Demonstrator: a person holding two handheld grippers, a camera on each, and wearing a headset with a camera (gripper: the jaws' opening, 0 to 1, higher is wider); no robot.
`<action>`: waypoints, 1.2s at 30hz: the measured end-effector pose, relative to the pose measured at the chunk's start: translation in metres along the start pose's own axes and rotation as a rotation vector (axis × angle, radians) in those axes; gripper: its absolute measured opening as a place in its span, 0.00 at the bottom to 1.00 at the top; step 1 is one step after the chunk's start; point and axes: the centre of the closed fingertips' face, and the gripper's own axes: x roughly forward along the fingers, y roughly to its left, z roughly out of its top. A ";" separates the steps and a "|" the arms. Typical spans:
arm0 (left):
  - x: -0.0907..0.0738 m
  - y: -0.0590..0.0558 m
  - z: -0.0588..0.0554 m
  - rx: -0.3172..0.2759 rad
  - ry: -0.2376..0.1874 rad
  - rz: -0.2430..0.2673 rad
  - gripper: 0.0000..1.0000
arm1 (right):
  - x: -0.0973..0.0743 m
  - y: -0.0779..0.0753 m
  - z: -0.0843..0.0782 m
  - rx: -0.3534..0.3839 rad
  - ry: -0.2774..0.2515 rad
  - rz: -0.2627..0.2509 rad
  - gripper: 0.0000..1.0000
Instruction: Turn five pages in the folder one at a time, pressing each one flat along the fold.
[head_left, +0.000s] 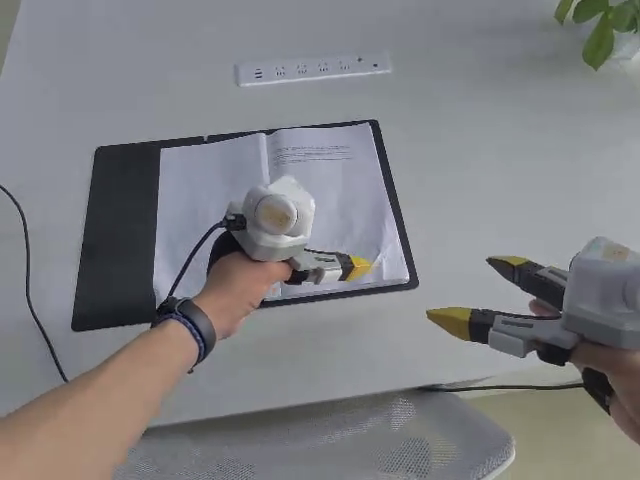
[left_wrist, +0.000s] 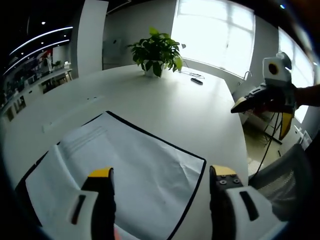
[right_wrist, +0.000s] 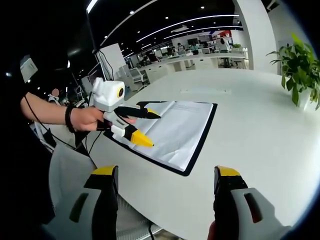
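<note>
Head view puts the open folder (head_left: 118, 235) flat on the white table (head_left: 500, 150). Its long axis runs 9 to 3 o'clock, and the fold between its white pages (head_left: 330, 190) runs 12 to 6. Its near edge lies close to the table's front edge at 6 o'clock, where a mesh chair (head_left: 330, 440) sits below. Bare tabletop opens toward 3 and 12. A power strip (head_left: 312, 69) lies at 12 o'clock, well apart from the folder. A potted plant (head_left: 598, 25) stands at 2, and a black cable (head_left: 27, 270) trails at 9. The left gripper (head_left: 357, 267) hovers over the right page's near corner, jaws spread wide and empty. The right gripper (head_left: 478, 291) hangs beyond the table edge at 4 o'clock, jaws likewise wide apart, holding nothing.
</note>
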 end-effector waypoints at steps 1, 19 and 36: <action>0.004 -0.001 -0.001 -0.005 0.003 0.003 0.78 | 0.000 0.000 0.001 -0.001 -0.002 0.000 0.78; 0.056 -0.007 -0.032 0.034 0.088 0.047 0.73 | 0.004 -0.011 -0.001 0.019 0.004 0.003 0.75; 0.056 0.007 -0.036 0.088 0.084 0.089 0.63 | 0.041 -0.025 0.007 0.032 -0.013 0.058 0.69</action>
